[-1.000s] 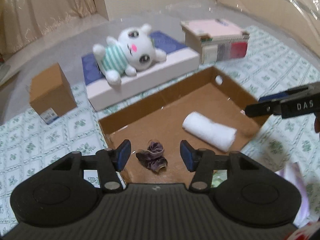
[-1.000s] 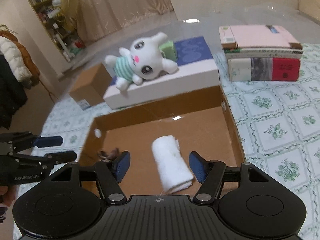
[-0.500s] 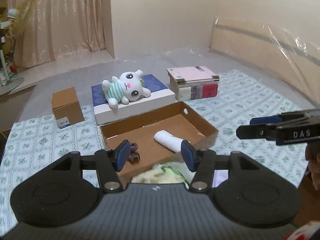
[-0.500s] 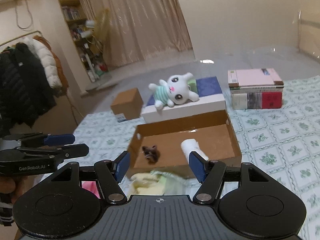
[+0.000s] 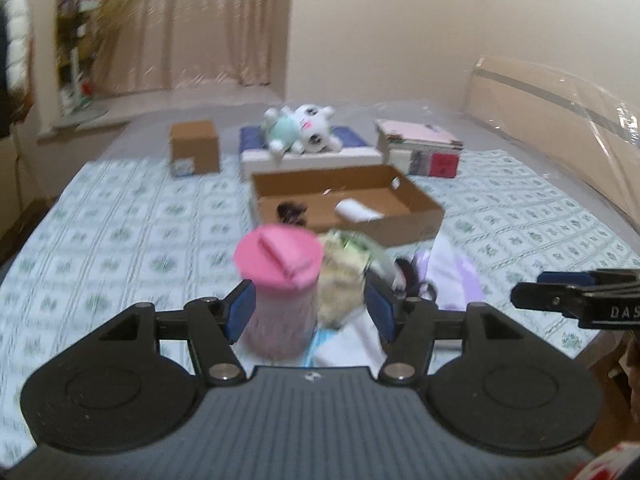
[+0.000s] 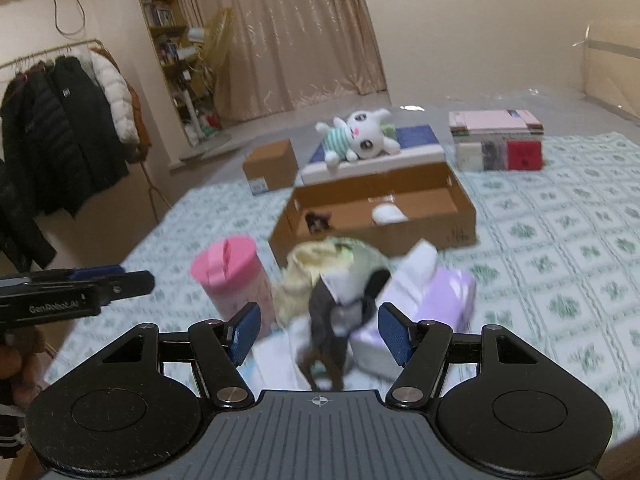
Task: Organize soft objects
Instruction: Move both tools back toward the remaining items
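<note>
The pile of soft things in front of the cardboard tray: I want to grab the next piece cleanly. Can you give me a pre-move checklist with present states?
1. Left gripper empty, jaws apart (they have just been opening): ok.
2. Right gripper empty, jaws apart: ok.
3. Room left in cardboard tray; it holds only the white roll and a small dark item: ok.
4. Clear path to yellow cloth: not ok, the pink cup stands right beside it.
5. Dark garment free of purple tissue pack: cannot tell, blurred.
</note>
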Demonstrator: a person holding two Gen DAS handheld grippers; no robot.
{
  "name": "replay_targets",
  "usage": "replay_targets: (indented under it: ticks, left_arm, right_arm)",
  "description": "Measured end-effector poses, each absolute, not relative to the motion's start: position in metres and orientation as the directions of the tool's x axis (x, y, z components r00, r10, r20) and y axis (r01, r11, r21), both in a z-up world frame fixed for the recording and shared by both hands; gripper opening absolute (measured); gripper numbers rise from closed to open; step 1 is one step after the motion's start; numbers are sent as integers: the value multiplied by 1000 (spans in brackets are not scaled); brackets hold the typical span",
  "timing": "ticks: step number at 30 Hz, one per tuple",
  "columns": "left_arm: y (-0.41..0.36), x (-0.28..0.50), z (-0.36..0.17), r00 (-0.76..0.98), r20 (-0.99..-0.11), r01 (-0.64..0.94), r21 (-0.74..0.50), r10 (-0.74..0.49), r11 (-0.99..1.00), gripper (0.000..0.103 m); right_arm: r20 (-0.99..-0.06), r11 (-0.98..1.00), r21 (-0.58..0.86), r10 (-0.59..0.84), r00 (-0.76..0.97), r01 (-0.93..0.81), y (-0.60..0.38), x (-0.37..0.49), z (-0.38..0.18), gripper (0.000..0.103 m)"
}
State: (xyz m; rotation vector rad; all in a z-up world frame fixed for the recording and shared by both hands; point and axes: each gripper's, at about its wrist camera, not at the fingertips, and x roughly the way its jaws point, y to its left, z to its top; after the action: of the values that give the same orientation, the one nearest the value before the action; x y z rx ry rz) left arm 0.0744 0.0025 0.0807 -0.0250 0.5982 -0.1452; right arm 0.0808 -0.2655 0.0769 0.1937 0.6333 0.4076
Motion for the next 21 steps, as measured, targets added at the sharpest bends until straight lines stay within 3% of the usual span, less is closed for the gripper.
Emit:
replay_targets:
  ticks: [7, 21]
  left_arm:
    - [11, 52, 50, 780, -613, 100, -72, -123, 992, 58]
    - [-3, 57, 36, 752, -644, 132, -63, -142, 989, 58]
  right_arm:
    - [-604, 924, 192, 377, 702, -331, -255, 55, 41, 65]
    - [-617, 936, 203, 351, 704, -289, -267, 53, 31, 65]
